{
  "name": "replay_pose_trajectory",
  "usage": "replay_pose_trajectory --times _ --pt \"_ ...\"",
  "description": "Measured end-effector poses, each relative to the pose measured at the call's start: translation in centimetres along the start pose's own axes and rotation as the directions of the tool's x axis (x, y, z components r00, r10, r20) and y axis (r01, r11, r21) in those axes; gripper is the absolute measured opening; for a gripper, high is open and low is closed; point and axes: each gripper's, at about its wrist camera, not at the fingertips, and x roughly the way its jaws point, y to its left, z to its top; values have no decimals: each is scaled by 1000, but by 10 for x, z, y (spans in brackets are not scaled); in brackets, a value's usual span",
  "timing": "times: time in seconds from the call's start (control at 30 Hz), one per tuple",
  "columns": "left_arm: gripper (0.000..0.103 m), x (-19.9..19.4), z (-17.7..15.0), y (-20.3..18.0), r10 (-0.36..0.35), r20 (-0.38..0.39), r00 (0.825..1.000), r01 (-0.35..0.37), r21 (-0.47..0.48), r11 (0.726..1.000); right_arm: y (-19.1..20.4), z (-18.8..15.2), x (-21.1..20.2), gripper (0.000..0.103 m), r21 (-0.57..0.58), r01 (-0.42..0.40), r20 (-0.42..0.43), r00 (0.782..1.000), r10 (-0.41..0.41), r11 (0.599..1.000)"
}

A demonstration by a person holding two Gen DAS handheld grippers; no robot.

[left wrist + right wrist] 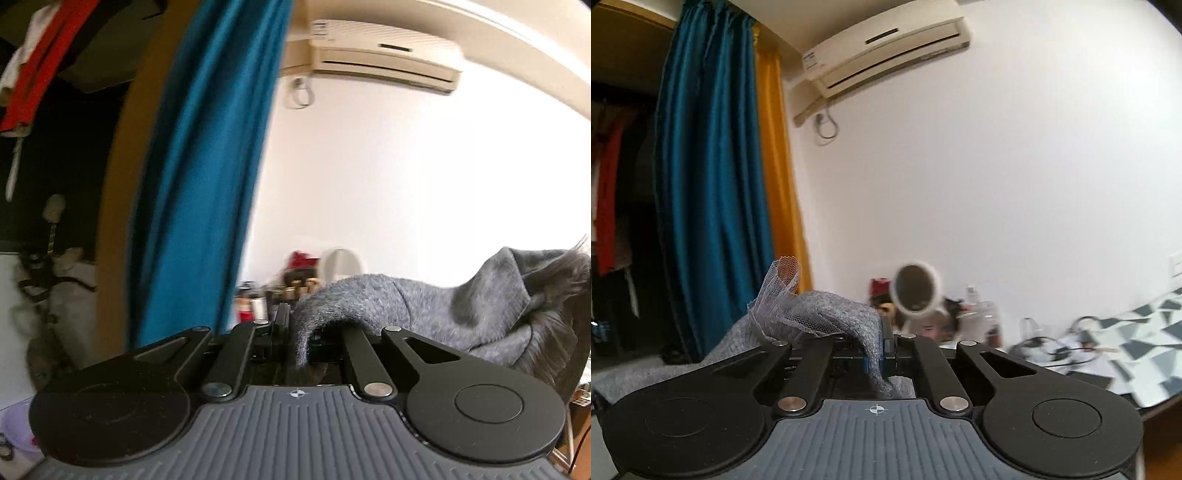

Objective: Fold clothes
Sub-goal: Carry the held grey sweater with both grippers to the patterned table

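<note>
Grey garment (424, 306) pinched at both ends, slung right from left claw (295, 332), left from right claw (882, 350), long axis betw. claws.

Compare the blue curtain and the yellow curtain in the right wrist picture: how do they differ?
The blue curtain is wide, with many deep folds; the yellow curtain shows only as a narrow strip. The blue curtain hangs toward the dark closet side, the yellow curtain next to the white wall. Both hang straight down.

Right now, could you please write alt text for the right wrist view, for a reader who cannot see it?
The right tongs are shut on a fuzzy grey garment with a mesh trim, held up level. Behind are a white wall, a blue curtain and an air conditioner.
</note>
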Motion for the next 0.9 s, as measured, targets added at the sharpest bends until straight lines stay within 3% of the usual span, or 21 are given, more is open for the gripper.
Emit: replay_pose_trajectory --times 0.13,0.23,0.33,0.47,0.57,0.8,0.9 --pt "7 12 -4 -40 -89 -46 995 85 -78 993 -33 0 -43 4 -15 54 -14 998 -54 998" --pt "7 27 -12 -85 -154 -113 981 142 -108 984 -72 -2 -76 4 14 83 -27 996 -83 996" --pt "7 35 -24 -145 -186 -168 968 178 -58 982 -121 -4 -112 4 23 103 -40 994 -102 994" --pt "7 36 -40 -235 -226 -192 955 217 -68 974 -188 5 -167 4 -47 141 -43 989 -143 989" --pt "7 38 -51 -301 -263 -194 945 250 -87 964 -248 17 -212 4 -34 182 -14 983 -182 983" --pt "7 60 -69 -432 -403 -183 897 376 -165 912 -372 52 -316 4 19 298 35 954 -299 954" --pt "7 78 -71 -479 -465 -192 864 440 -158 884 -406 63 -352 4 -7 368 59 928 -367 930"
